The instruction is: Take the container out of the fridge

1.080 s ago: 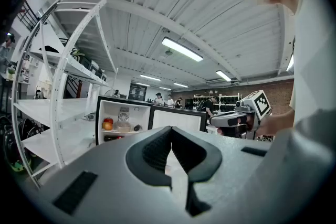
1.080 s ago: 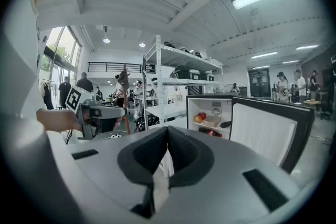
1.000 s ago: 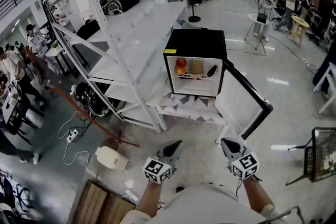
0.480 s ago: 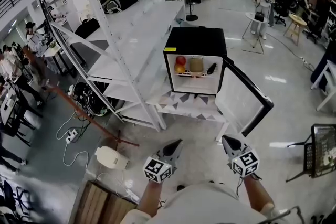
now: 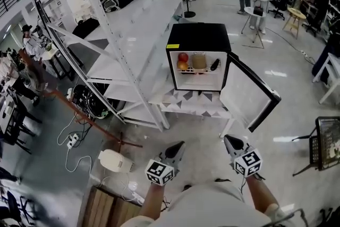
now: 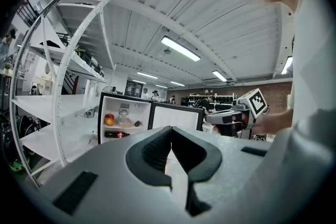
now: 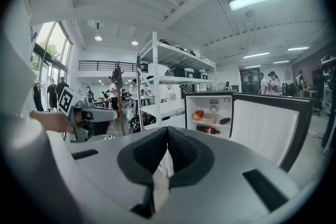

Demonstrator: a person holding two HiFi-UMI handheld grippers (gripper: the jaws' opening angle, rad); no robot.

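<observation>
A small black fridge [image 5: 197, 40] stands ahead with its door [image 5: 249, 94] swung open to the right. On its upper shelf a pale container [image 5: 199, 62] sits between a red apple [image 5: 183, 57] and a dark item [image 5: 214, 66]. The container [image 7: 212, 119] also shows in the right gripper view, above a dark bottle [image 7: 208, 130]. My left gripper [image 5: 178, 146] and right gripper [image 5: 228, 140] hang low in front of me, well short of the fridge. Both are shut and hold nothing. In the left gripper view the fridge [image 6: 124, 121] is far off.
The fridge rests on a low white table [image 5: 191, 108] with a triangle pattern. A tall white shelving rack [image 5: 133, 34] runs along the left. Cables and a power strip [image 5: 72, 140] lie on the floor. Nearby are a white appliance [image 5: 114, 160], a wooden crate [image 5: 101, 207] and people at the back.
Both grippers keep their place in front of me. The view has shifted slightly, so the fridge sits a little higher. People at the back have walked to the left.
</observation>
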